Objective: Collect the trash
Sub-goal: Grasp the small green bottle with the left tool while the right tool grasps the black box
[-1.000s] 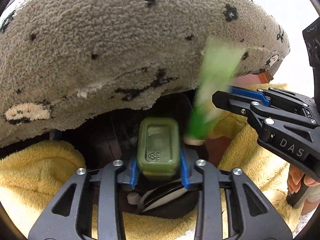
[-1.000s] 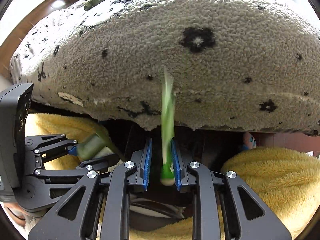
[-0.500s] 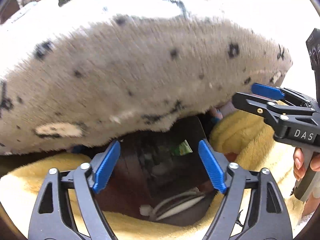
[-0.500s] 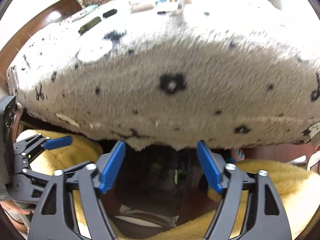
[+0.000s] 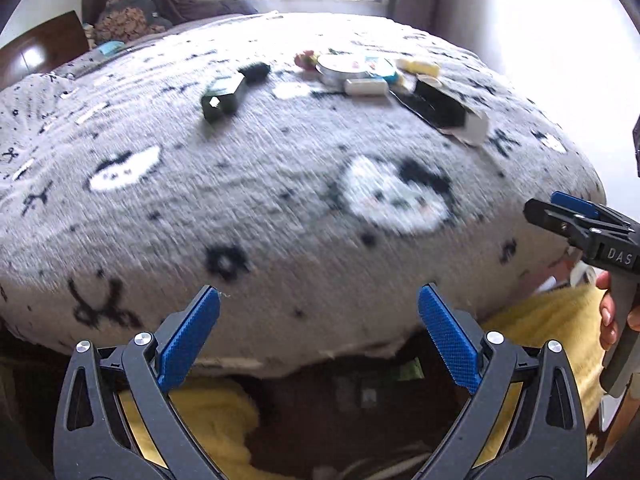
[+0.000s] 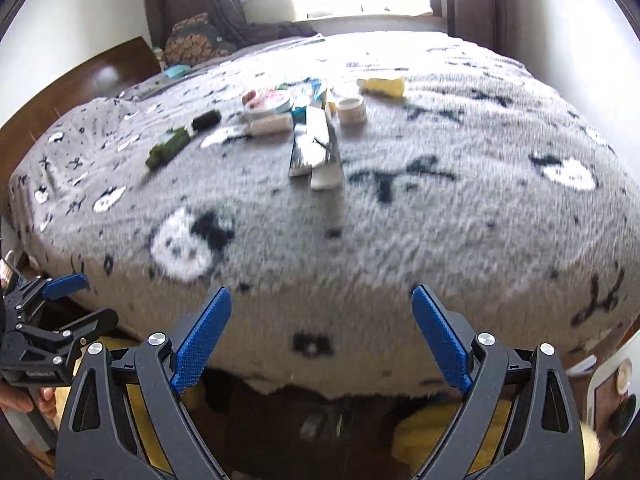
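**Inspector A:** Checking both tools: the left hand-held gripper and the right hand-held gripper stand with fingers wide apart, nothing between them, low at the near edge of the bed.

**Inspector B:** Location of the trash?

**A:** It lies clustered toward the far middle of the bed: a green tube, a flat dark carton, a round tin, a small cup, a yellow piece.

**B:** Recommended handling?

**A:** In my judgement, reach well forward, take one item per gripper, and close across the narrow side. The carton looks flattened and may slip, so pinch it at an edge. The pile blanket is soft, so press lightly.
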